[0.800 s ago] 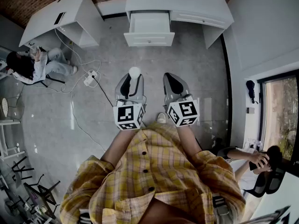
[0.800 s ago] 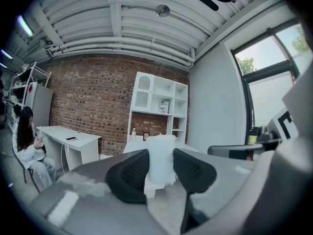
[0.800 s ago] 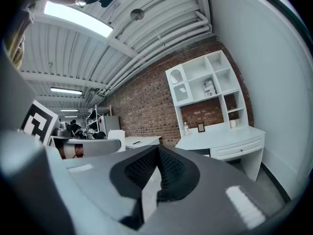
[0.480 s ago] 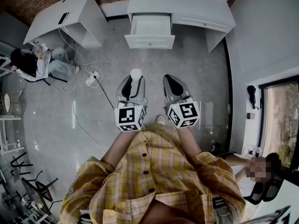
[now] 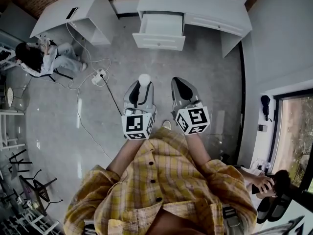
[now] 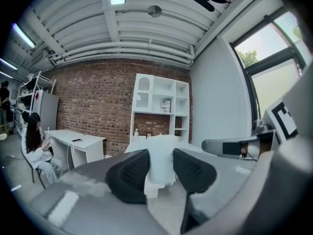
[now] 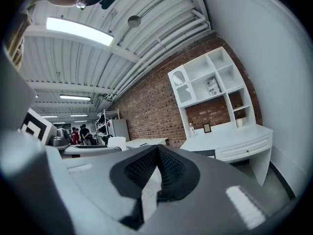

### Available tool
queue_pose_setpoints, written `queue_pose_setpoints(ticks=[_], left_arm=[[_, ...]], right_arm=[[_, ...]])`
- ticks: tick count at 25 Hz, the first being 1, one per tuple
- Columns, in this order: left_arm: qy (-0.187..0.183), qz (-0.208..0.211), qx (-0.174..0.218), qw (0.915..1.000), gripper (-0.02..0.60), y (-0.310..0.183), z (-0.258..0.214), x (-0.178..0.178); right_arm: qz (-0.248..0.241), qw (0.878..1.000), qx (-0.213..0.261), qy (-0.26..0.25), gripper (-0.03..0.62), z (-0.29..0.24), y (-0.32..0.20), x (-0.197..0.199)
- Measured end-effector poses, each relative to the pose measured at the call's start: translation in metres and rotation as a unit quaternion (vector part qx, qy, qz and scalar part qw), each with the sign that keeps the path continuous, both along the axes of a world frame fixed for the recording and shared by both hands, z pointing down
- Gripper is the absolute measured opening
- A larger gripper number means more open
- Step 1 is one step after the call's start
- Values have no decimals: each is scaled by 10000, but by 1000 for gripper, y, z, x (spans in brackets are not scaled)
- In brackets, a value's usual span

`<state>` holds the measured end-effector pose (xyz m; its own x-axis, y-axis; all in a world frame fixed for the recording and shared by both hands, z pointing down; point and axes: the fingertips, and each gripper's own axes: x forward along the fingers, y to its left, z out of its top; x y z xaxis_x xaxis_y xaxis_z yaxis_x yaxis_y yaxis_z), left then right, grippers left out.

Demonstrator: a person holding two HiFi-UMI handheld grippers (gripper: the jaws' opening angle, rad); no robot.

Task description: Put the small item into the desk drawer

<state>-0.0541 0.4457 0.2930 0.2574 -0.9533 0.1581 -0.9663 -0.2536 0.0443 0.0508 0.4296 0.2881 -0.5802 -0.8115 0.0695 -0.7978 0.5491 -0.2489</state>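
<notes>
Your left gripper (image 5: 141, 88) had its fingers (image 6: 129, 173) clamped on the small white item (image 5: 143, 79), which stuck up between them, out over the floor (image 5: 210, 72) and well short of the desk (image 5: 205, 6). The desk drawer (image 5: 159, 29) stood pulled open ahead of you. Your right gripper (image 5: 182, 89) was just beside the left, its fingers pressed together on nothing.

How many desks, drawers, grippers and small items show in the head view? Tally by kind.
Desks: 2 (left desk, drawer desk)
Drawers: 2 (open drawer, closed drawer)
Grippers: 2 (left gripper, right gripper)
Small white item: 1, gripped between the left gripper's jaws
Total: 7
</notes>
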Motion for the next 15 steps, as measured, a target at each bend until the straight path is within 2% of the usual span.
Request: queue_pose_setpoints(ticks=[6, 15], left_arm=[[64, -2, -92, 9999, 167, -17, 14, 5], [172, 18, -168, 9997, 167, -86, 24, 3]], right_arm=[[-151, 9999, 4, 66, -2, 6, -19, -3], [-104, 9997, -117, 194, -2, 17, -81, -4]])
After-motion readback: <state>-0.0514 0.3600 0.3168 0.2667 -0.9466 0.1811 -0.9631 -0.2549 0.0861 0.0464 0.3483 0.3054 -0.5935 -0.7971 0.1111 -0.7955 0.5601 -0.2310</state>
